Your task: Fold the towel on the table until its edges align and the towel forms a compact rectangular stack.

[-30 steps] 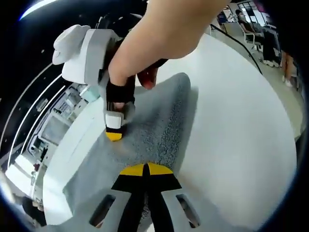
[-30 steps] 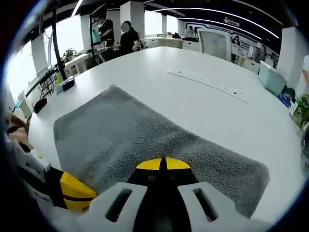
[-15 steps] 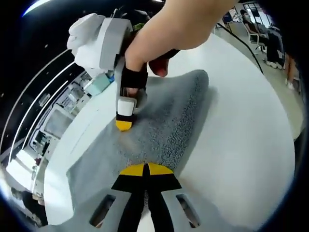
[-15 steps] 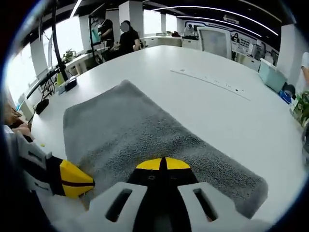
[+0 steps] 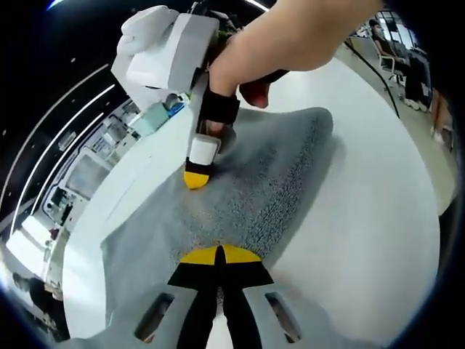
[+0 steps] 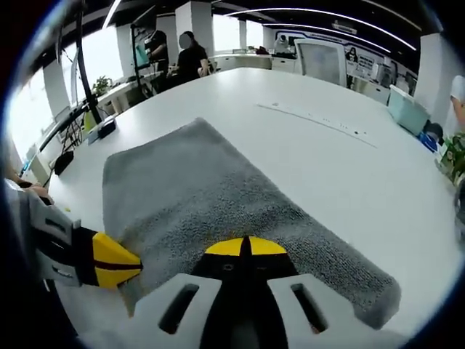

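Observation:
A grey towel (image 5: 254, 189) lies spread on the white table (image 5: 378, 218). In the left gripper view my left gripper (image 5: 219, 254) is shut, its yellow tips at the towel's near edge. The right gripper (image 5: 195, 178), held by a hand, comes in from above with its yellow tip pressed on the towel's left edge. In the right gripper view the towel (image 6: 196, 189) stretches away from my right gripper (image 6: 245, 247), whose jaws are shut at its near edge. The left gripper (image 6: 116, 263) reaches the towel's near left corner from the left.
A long white power strip (image 6: 312, 123) lies on the table (image 6: 327, 182) beyond the towel. Small dark devices (image 6: 102, 127) sit at the table's left edge, and a teal box (image 6: 407, 116) sits at the right. People (image 6: 192, 58) stand at desks far behind.
The towel's left side has slid to the right on the table, making it look narrower. The left gripper moved right with that corner. The right gripper stayed on its edge.

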`<state>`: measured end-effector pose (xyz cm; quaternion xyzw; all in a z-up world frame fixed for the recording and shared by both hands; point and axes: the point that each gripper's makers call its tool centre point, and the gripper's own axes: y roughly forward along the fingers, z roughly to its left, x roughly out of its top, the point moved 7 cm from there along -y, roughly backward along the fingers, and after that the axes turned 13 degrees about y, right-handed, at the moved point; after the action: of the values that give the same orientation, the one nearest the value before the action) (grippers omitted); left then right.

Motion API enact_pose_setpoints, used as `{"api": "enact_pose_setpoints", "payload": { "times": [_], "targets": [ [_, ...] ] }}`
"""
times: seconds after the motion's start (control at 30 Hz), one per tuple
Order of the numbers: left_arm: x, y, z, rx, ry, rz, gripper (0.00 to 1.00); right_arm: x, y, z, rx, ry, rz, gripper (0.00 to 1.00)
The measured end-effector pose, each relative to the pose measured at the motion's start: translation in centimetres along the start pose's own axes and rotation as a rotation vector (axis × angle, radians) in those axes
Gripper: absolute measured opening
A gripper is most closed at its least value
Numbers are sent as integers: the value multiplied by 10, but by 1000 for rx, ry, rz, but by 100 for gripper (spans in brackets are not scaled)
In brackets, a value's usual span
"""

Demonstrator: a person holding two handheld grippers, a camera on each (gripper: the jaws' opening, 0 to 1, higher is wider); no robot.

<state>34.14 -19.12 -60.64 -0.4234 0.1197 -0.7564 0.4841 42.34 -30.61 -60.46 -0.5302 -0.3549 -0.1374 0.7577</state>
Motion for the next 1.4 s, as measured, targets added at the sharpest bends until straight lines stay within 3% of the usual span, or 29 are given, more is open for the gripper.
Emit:
{"api": "enact_pose_setpoints", "payload": {
  "times": [1.4],
  "targets": [
    [-28, -11, 12, 16, -84, 33, 0, -16, -7, 22, 15, 82, -50, 0]
  ]
}}
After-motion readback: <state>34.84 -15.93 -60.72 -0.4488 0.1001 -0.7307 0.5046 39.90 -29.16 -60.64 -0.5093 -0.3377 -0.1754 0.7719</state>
